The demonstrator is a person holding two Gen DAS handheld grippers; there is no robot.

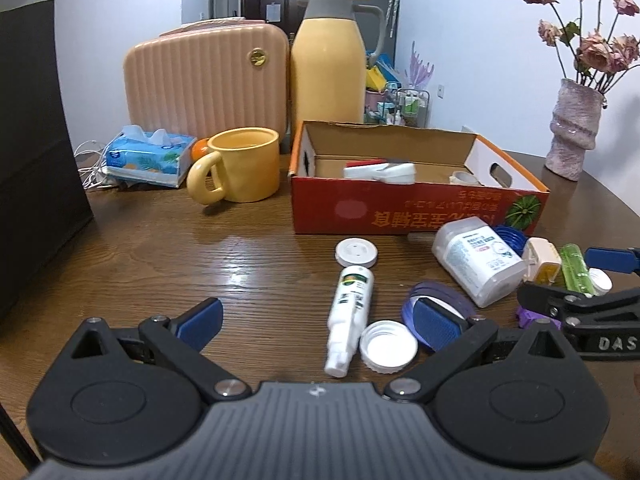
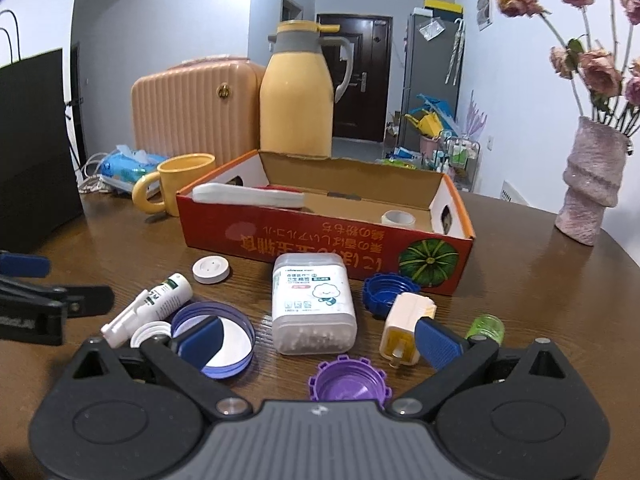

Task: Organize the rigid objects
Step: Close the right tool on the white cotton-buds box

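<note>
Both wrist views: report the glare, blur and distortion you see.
Left wrist view: glare streaks the table ahead of the open left gripper; the white item in the cardboard box is smeared; fisheye bends the table edge. Right wrist view: sharper, softer sheen on the wood near the vase; walls bow outward, corners vignetted black.

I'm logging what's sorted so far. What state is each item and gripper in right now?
Red box: open, holds a tape roll and a white object.
Cotton swab jar: upright, on the table, lid on.
Spray bottle: lying down, uncapped.
Purple cap: open side up.
Yellow mug: upright.
Left gripper: open, empty.
Right gripper: open, empty.
</note>
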